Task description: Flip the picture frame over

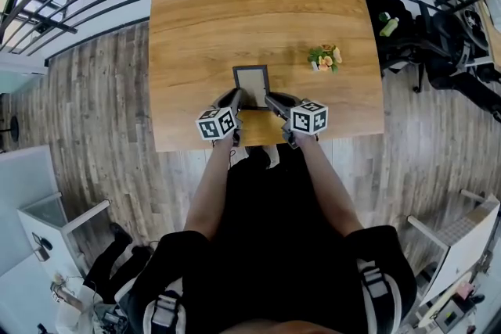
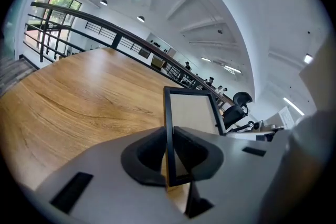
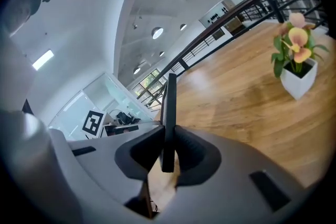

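Big wooden desk [image 1: 235, 4] takes up most of the head view, and the action is right at its near edge, dead centre in front of the person.

The picture frame [image 1: 251, 84] is a dark-rimmed portrait rectangle with a pale panel showing toward the camera. Its long axis runs straight away from the person, and it looks tipped up off the wood at the far end. I can't tell whether its near end touches the desk.

It sits right between the 2 grippers. The left tongs [image 1: 232, 99] are clamped on its left side rail low down; the left gripper view shows the rail [image 2: 169, 128] pinched between the pads. The right tongs [image 1: 272, 100] are clamped the same way on the opposite rail, which shows edge-on [image 3: 169, 113] in the right gripper view. Neither hand is nearer, it's a pretty symmetric 2-handed hold.

My guess is the flip pivots on the line between the 2 grips, across the short side, with the far end swinging over.

A little potted flower [image 1: 325, 59] sits off to the right, well apart from the frame, so it shouldn't get in the way.
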